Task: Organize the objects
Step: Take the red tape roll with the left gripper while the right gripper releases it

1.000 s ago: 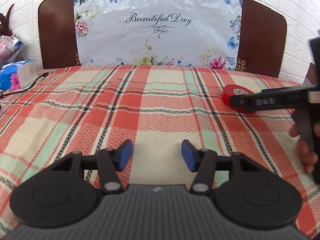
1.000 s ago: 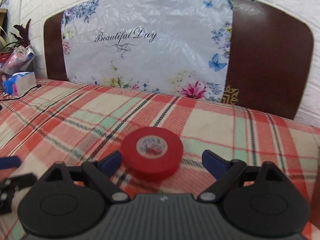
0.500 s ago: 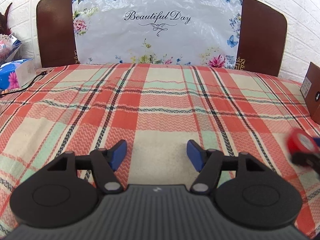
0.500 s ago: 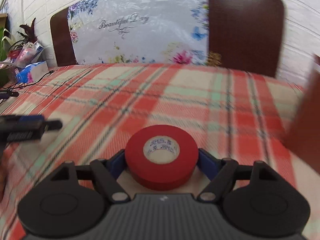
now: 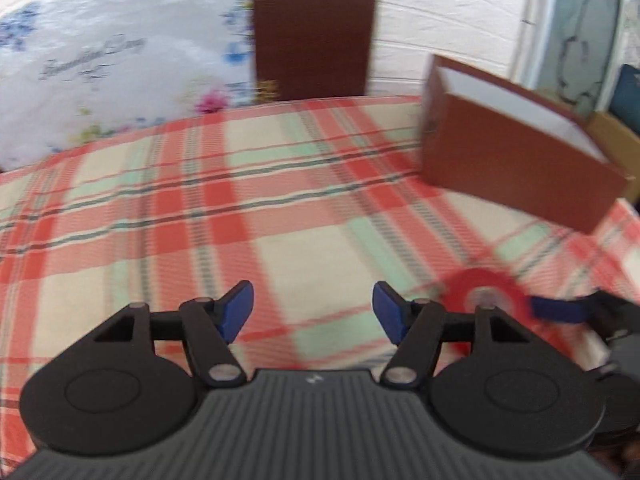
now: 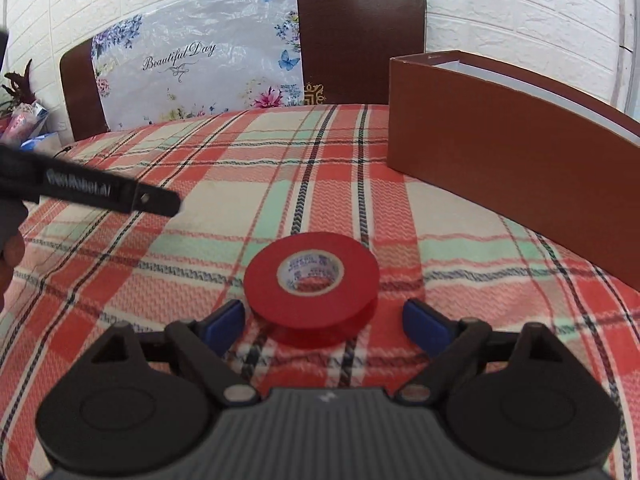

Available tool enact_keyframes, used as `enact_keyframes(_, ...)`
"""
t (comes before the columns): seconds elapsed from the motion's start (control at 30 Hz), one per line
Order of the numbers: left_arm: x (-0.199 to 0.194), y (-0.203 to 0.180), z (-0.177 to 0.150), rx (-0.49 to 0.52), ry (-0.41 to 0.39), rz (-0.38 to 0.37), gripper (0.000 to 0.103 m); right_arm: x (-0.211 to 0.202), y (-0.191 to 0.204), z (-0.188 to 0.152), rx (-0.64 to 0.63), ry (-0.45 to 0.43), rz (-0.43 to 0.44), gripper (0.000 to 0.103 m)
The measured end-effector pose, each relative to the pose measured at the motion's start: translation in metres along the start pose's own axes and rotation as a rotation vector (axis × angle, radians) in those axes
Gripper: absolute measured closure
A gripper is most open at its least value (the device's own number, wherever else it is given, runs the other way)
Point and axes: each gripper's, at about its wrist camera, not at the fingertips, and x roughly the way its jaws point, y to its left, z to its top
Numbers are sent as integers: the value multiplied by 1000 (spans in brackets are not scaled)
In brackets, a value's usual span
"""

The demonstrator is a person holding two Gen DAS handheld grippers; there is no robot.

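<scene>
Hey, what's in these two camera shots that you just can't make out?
- Inside of the brown box: right wrist view, hidden behind its near wall.
- Print on the red tape roll core label: too small to read.
- Lettering on the floral sheet: left wrist view, motion-blurred.
- Left gripper: right wrist view shows only one finger, cut by the frame edge.

Left wrist view: low over the plaid tablecloth (image 5: 304, 216), facing the brown box (image 5: 516, 172), motion-blurred. Right wrist view: low and close behind the red tape roll (image 6: 312, 280), facing the headboard (image 6: 360, 40). Shared: cloth, box, tape, headboard.
</scene>
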Motion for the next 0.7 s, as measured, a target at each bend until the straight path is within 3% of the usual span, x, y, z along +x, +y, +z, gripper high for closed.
enact_keyframes(0.17,9,-33,13,6,97,-107,37,-6,-7,-2,25,-14,9,18)
enact_keyframes(0.3,26,-55,16,66,182,-119,41,-7,-9,-1,19,0,11,19)
enact_keyframes(0.5,37,-68,7,95,226,-147,49,1,-11,5,-15,35,15,15)
enact_keyframes(0.7,45,-57,10,14,241,-169,53,10,-11,9,-24,42,24,13)
